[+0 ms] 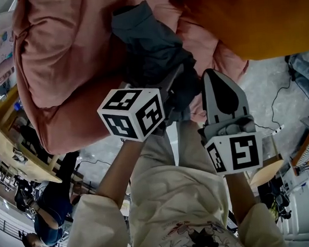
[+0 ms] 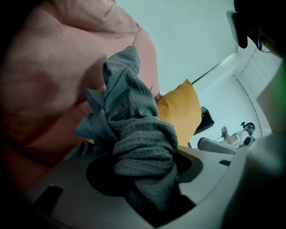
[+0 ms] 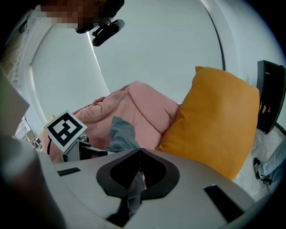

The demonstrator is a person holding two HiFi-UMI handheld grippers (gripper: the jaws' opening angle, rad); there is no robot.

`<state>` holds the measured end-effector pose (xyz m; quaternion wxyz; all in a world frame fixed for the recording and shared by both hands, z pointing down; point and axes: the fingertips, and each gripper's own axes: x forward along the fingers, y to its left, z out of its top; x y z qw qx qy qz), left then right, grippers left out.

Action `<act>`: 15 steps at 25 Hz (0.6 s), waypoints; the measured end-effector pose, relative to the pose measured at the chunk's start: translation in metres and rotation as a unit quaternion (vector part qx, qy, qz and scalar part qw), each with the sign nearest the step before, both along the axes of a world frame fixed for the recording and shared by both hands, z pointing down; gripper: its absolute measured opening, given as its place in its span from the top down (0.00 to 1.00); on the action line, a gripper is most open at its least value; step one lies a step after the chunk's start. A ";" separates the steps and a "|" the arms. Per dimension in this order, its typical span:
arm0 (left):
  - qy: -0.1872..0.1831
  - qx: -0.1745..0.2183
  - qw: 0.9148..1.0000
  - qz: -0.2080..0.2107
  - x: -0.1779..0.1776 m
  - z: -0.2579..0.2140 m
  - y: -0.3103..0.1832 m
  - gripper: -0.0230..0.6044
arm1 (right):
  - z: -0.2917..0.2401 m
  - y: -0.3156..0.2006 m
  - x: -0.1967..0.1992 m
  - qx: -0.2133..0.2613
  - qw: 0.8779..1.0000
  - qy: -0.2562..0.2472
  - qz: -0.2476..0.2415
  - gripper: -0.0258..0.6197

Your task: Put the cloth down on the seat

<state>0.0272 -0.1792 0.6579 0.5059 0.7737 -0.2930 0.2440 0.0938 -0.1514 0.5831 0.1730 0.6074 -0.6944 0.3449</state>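
A grey waffle-knit cloth (image 1: 149, 37) hangs bunched against the pink beanbag seat (image 1: 62, 58). My left gripper (image 1: 175, 82) is shut on its lower part, its tips buried in the folds. In the left gripper view the cloth (image 2: 134, 120) fills the space between the jaws of the left gripper (image 2: 147, 179) and rises in front of the seat (image 2: 44, 89). My right gripper (image 1: 210, 75) stands just right of the cloth, jaws together. In the right gripper view, the right gripper (image 3: 140, 152) has its tips touching; a thin grey strip shows in the slit behind them. The cloth (image 3: 123, 134) lies left of it.
An orange cushion (image 1: 252, 15) leans on the seat's right side, also the cushion (image 3: 219, 120) in the right gripper view. My beige-clad legs (image 1: 167, 161) are below the grippers. Cables (image 1: 280, 123) run over the floor at right; wooden furniture (image 1: 9, 139) stands at left.
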 end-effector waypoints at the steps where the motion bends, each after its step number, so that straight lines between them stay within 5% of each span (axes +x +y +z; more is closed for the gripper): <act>1: -0.002 0.001 1.000 0.001 0.001 0.006 0.000 0.54 | 0.005 0.001 0.000 -0.002 1.000 0.000 0.000 0.93; 15: -0.022 0.049 0.998 0.040 0.025 0.037 0.003 0.53 | 0.029 0.021 0.001 -0.017 1.000 -0.009 0.001 0.93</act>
